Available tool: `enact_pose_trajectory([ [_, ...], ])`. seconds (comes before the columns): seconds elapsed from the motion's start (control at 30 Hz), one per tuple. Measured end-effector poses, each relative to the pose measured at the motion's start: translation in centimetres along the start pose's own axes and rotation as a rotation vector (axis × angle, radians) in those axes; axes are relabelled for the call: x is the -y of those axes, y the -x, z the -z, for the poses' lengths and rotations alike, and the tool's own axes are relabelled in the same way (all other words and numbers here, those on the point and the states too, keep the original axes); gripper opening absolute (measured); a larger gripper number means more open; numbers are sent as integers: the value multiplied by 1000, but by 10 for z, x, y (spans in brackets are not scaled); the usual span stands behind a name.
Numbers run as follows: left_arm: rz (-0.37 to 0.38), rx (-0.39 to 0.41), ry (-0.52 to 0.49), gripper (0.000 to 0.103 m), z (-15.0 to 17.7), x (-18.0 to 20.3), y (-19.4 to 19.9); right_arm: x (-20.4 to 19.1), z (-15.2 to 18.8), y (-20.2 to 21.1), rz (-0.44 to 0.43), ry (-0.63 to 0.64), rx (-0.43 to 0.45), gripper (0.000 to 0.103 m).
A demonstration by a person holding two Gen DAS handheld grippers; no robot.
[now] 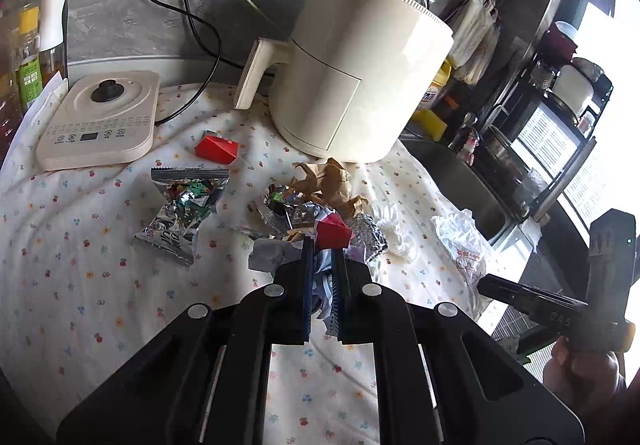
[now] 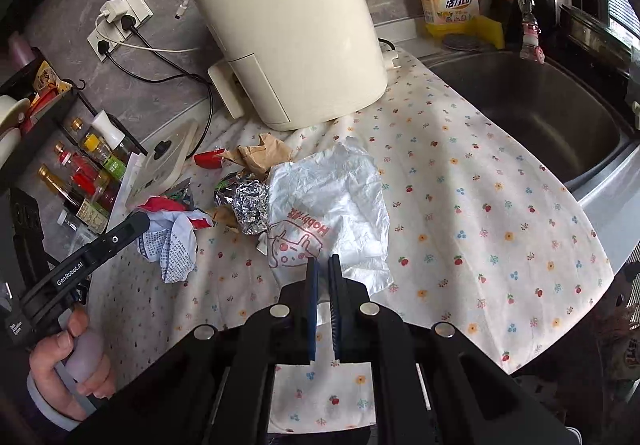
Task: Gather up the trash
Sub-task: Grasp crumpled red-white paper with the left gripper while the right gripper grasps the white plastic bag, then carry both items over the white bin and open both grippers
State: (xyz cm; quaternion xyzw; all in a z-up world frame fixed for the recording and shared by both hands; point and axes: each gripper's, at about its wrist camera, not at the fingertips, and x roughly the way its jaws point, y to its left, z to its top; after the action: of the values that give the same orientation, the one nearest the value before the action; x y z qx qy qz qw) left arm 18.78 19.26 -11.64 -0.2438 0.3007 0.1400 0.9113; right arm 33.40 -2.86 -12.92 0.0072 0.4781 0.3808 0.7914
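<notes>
Left tool (image 1: pixel 322 245) is nearly closed, pinching a crumpled printed paper wad (image 1: pixel 320 285), blue-and-white, at the near edge of the trash pile. In the right wrist view the same wad hangs from its tips, just above the floral cloth (image 2: pixel 460 205) on the tabletop.

Right tool (image 2: pixel 323 265) is closed almost fully on the near edge of a white plastic bag (image 2: pixel 340 189) with red print. The bag lies spread flat on the cloth, not lifted as far as I can tell.

Left on the tabletop:
- silver snack wrapper (image 1: pixel 182 213), apart from the pile on its left
- red carton (image 1: pixel 216 149) near the kettle base (image 1: pixel 100 121)
- second red piece (image 1: pixel 334 231) right at the left tool tips
- crumpled brown paper (image 1: pixel 328 181)
- foil ball (image 2: pixel 250 205) touching the bag's edge
- small foil wrapper (image 1: pixel 280 201) in the pile

Progress, my read: early. Two items gripped, nothing visibly binned, no trash bin in either view. Probably the white bag is meant as the collector, but can't confirm. Bulk of the pile sits untouched between the air fryer (image 1: pixel 360 77) and the tools. Sink (image 2: pixel 540 105) to the right looks empty.
</notes>
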Motion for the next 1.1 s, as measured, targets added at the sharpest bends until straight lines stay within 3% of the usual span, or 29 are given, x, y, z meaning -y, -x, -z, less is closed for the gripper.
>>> enact_pose_trajectory([
  [0.27, 21, 4, -31, 9, 32, 55, 29, 48, 47, 68, 33, -54, 23, 6],
  [0.67, 171, -105, -155, 9, 101, 182, 21, 150, 135, 164, 151, -225, 43, 7],
  [1.1, 293, -269, -257, 9, 199, 290, -9, 264, 259, 203, 294, -440, -56, 7],
])
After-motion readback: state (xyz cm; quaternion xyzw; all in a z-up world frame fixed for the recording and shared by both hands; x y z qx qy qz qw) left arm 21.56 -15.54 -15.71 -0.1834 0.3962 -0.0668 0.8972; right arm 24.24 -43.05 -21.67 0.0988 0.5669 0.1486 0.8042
